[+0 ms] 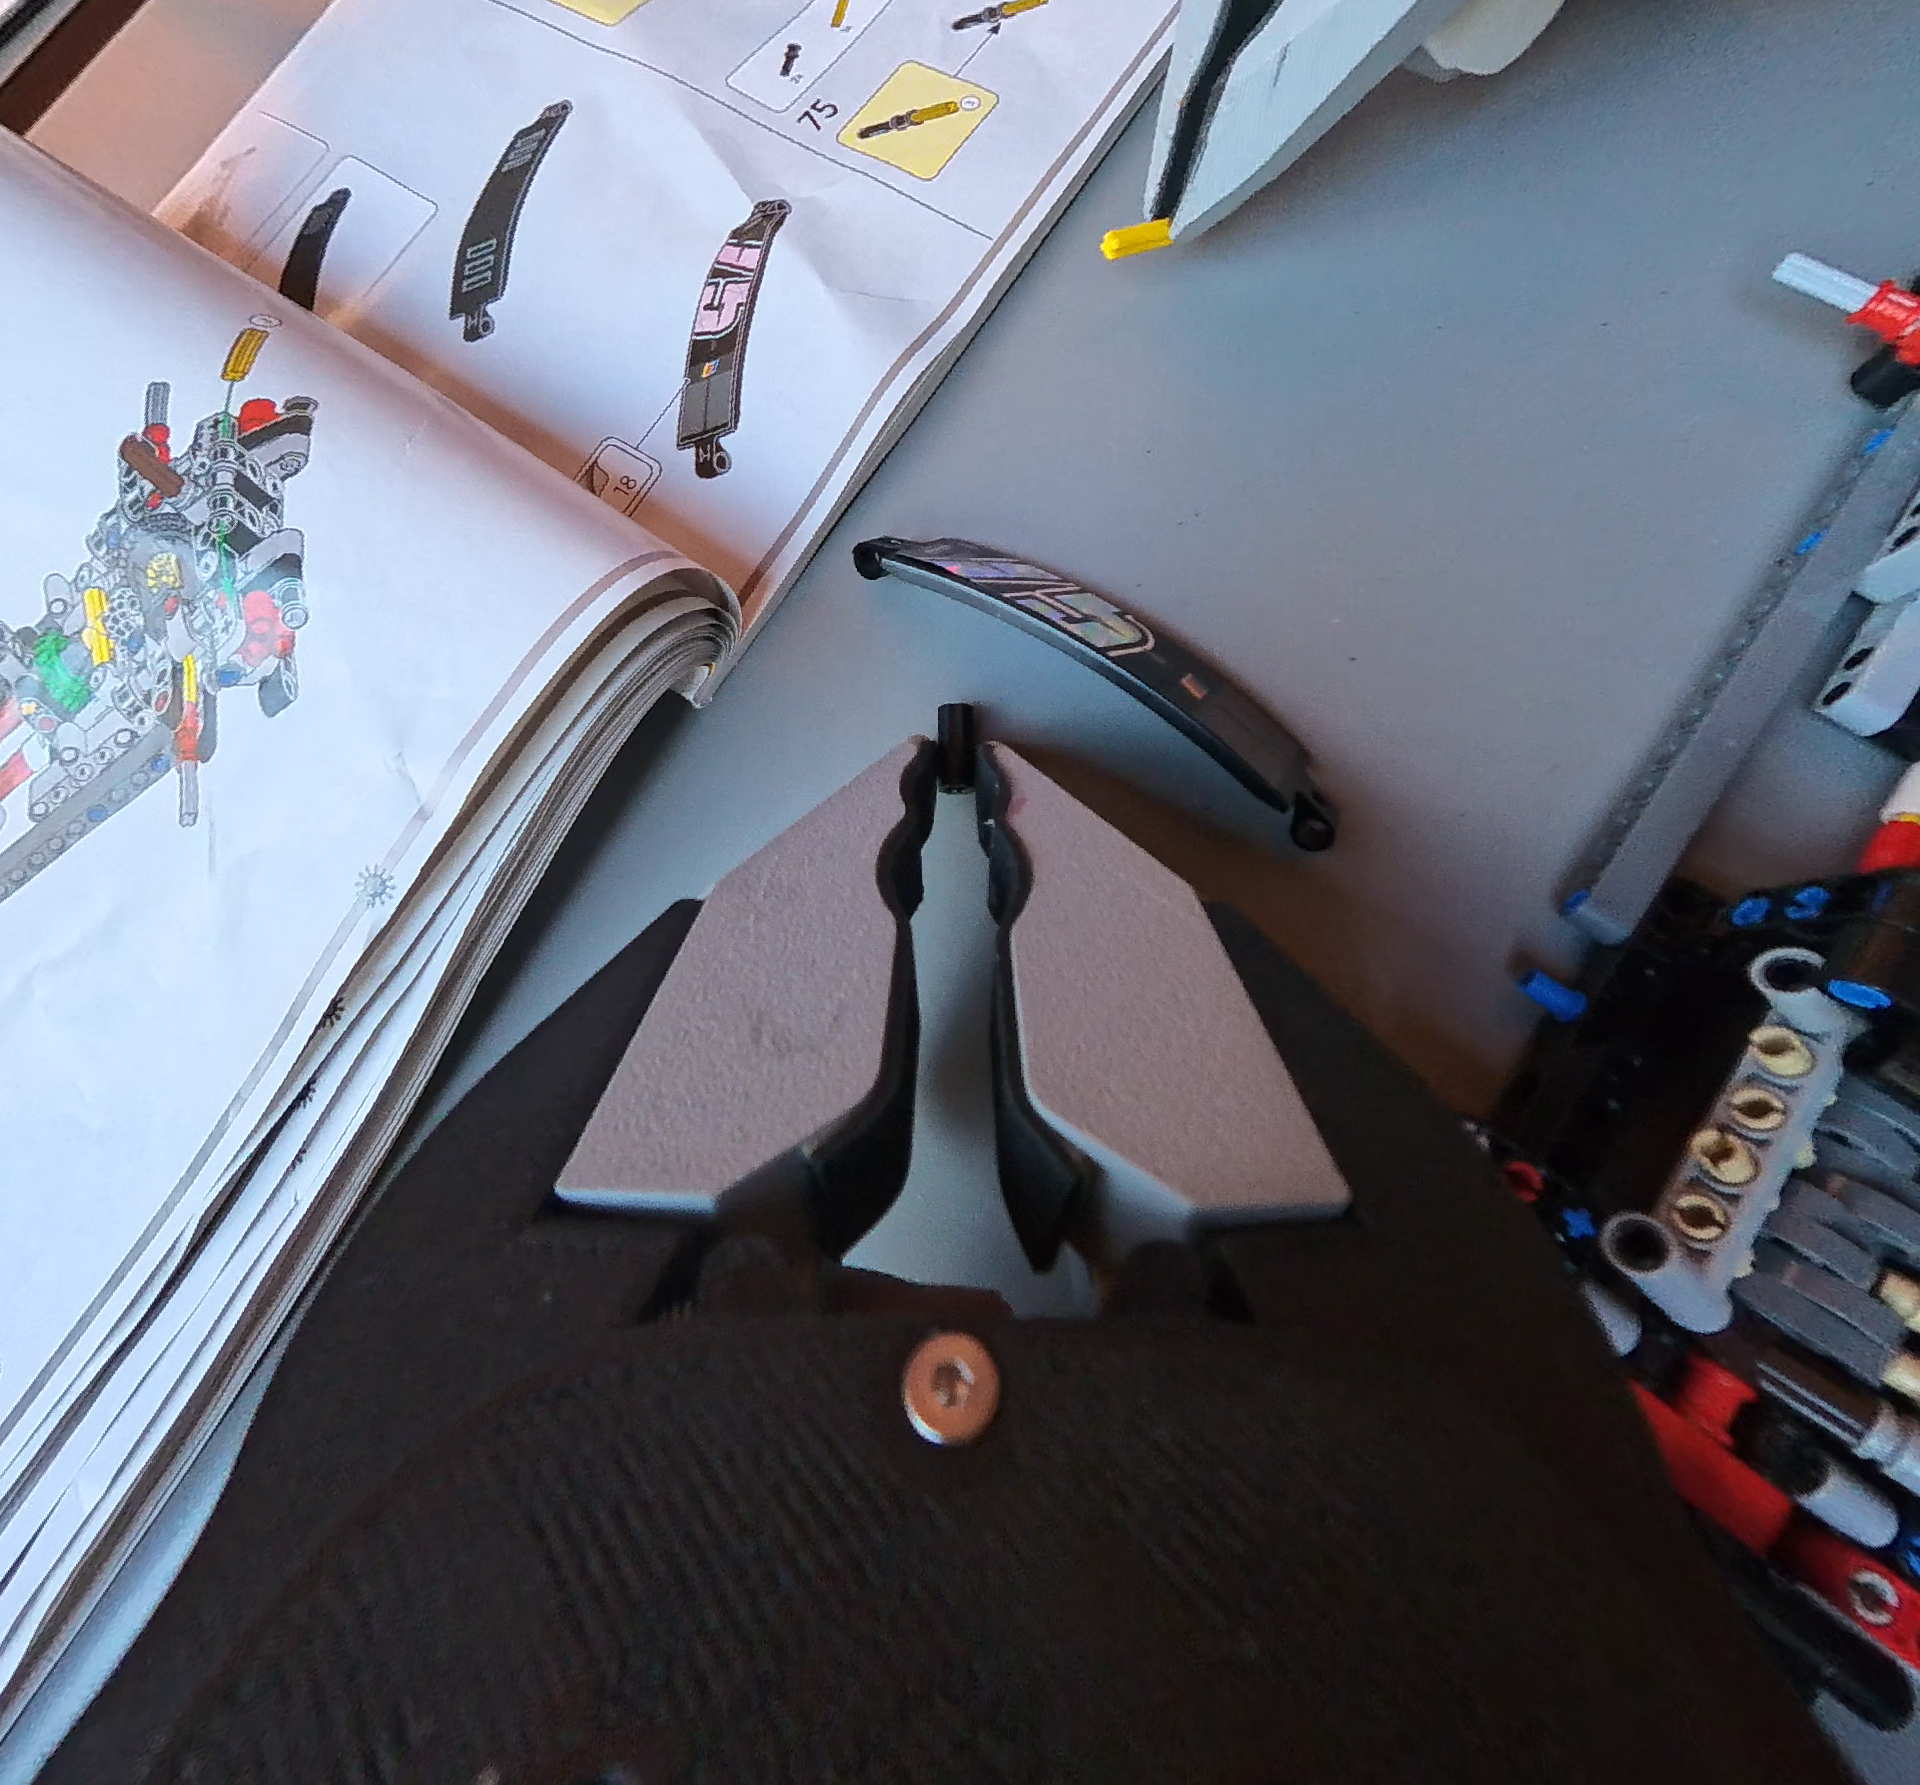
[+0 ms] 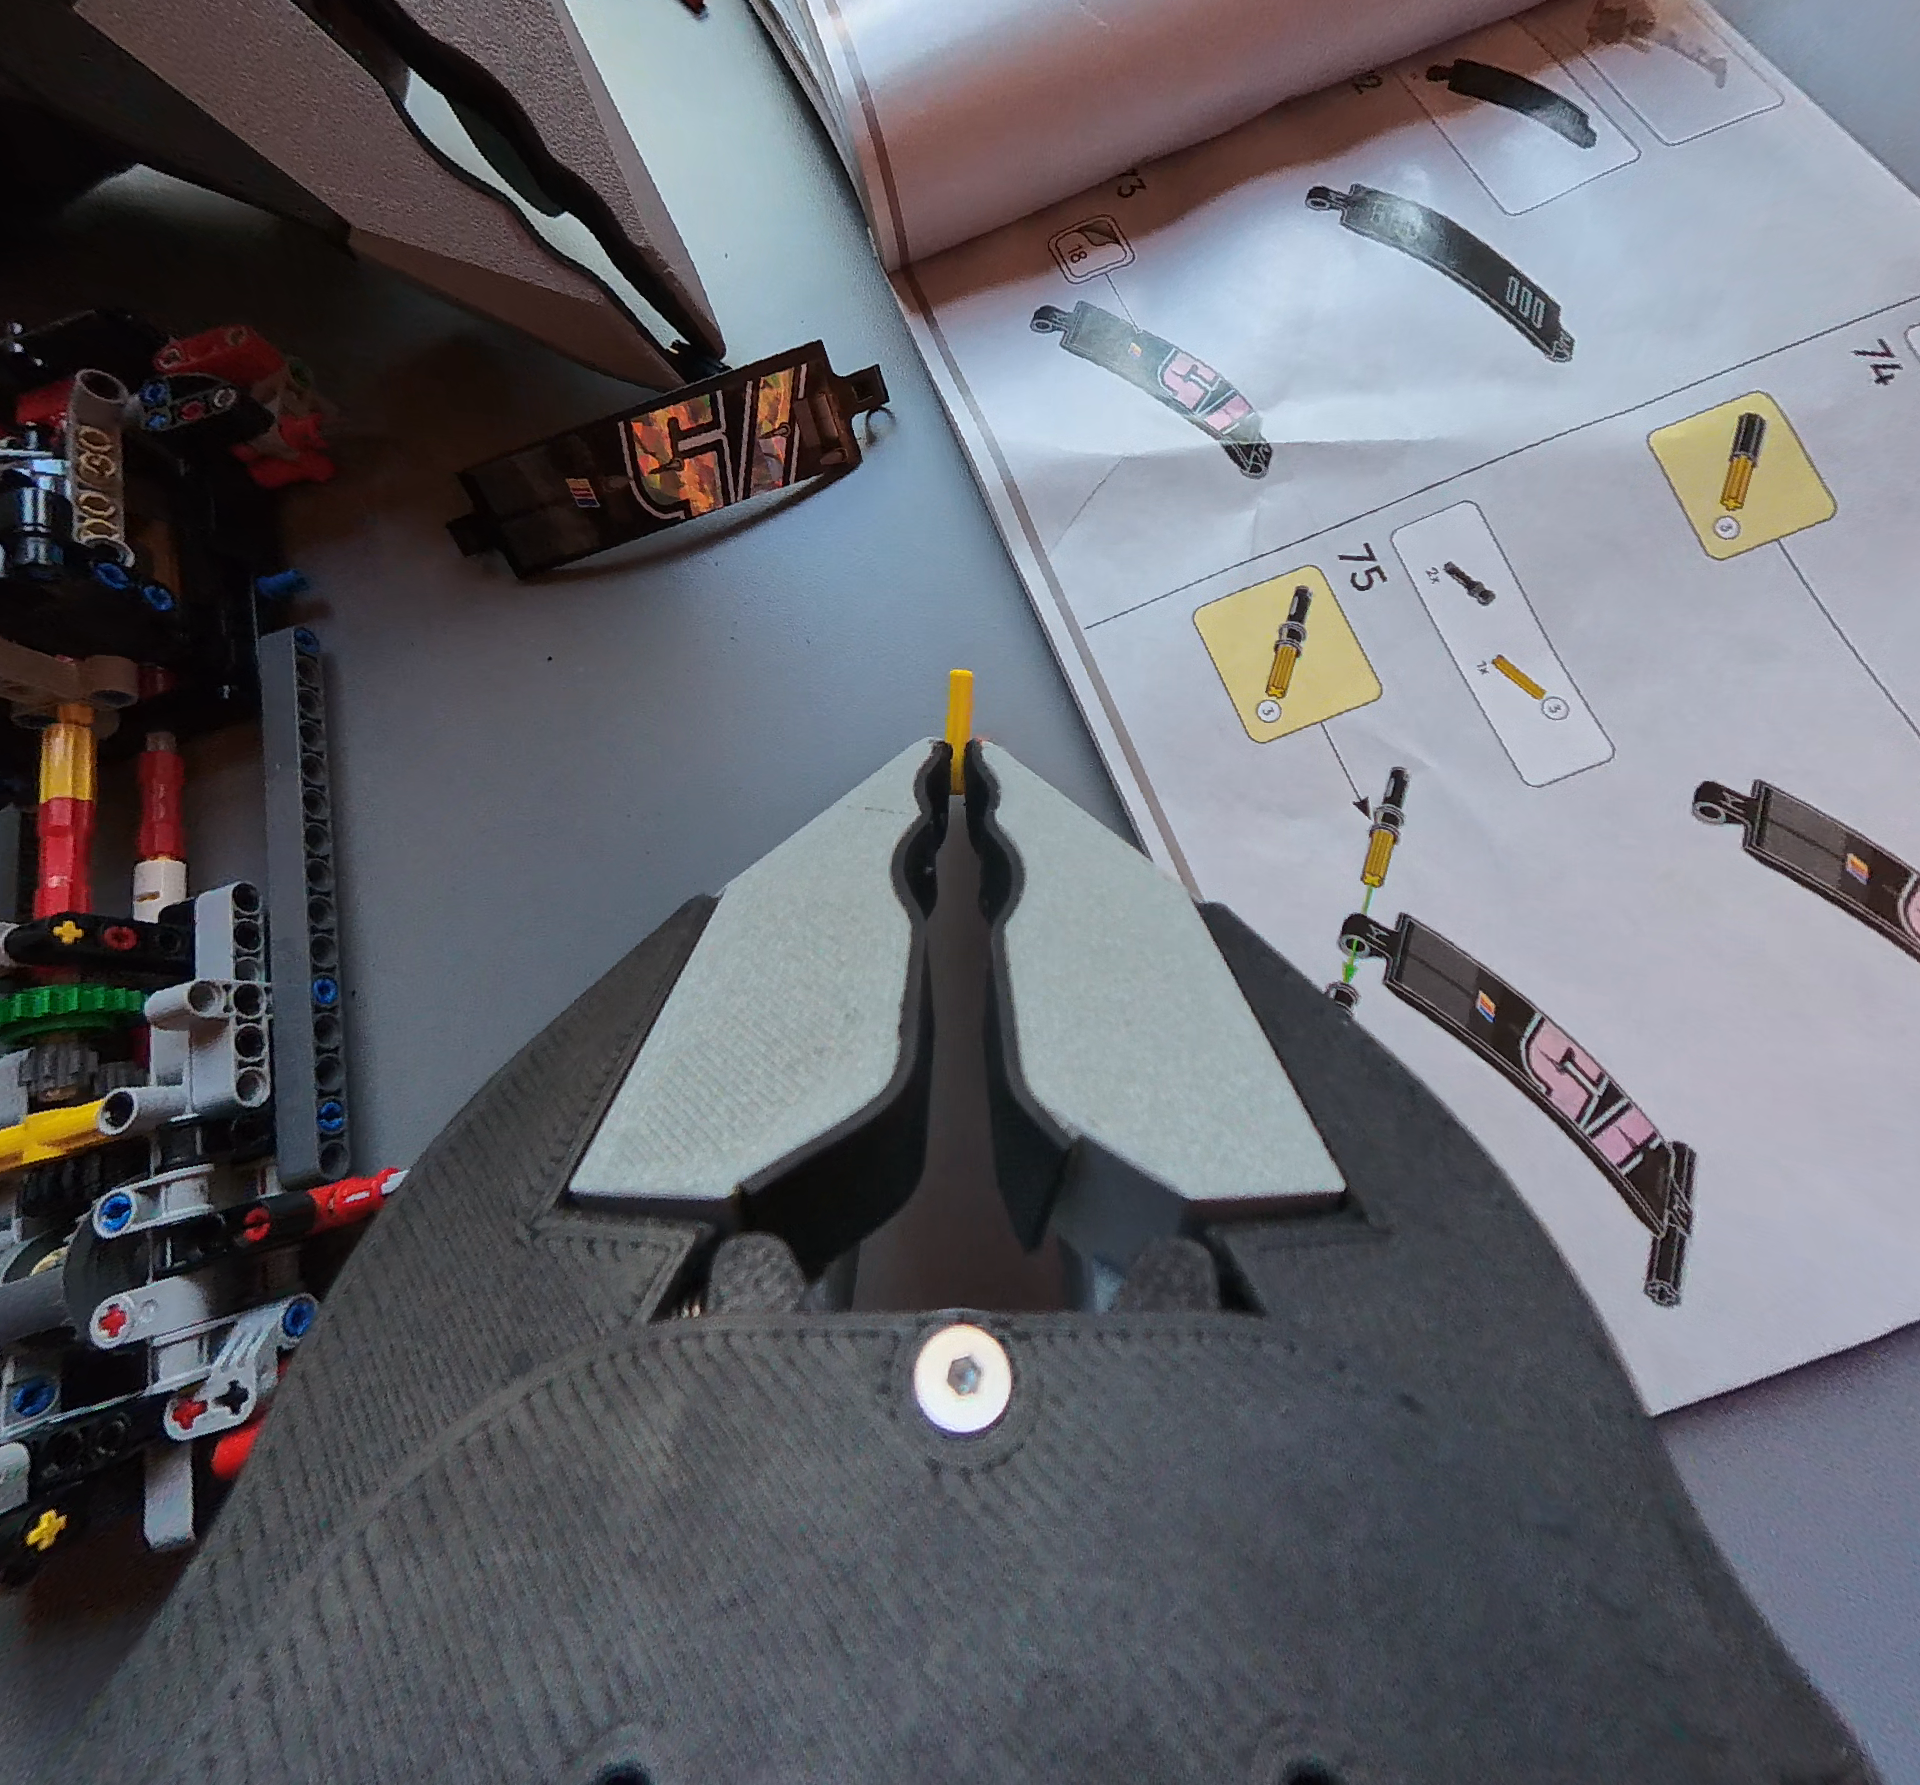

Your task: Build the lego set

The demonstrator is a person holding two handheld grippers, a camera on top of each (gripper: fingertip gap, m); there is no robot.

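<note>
Yellow axle (image 2: 959,727) in level right gripper (image 2: 957,759), small black pin (image 1: 954,748) in left gripper (image 1: 956,764).

Matt paper booklet (image 1: 312,696), glossy plastic panel (image 1: 1101,665)

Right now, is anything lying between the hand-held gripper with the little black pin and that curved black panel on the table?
Nothing visible: only bare grey table separates the black pin in the left hand-held gripper from the curved black panel.

Hobby desk — instruction booklet (image 1: 436,447), brick model (image 2: 135,1060)
</note>
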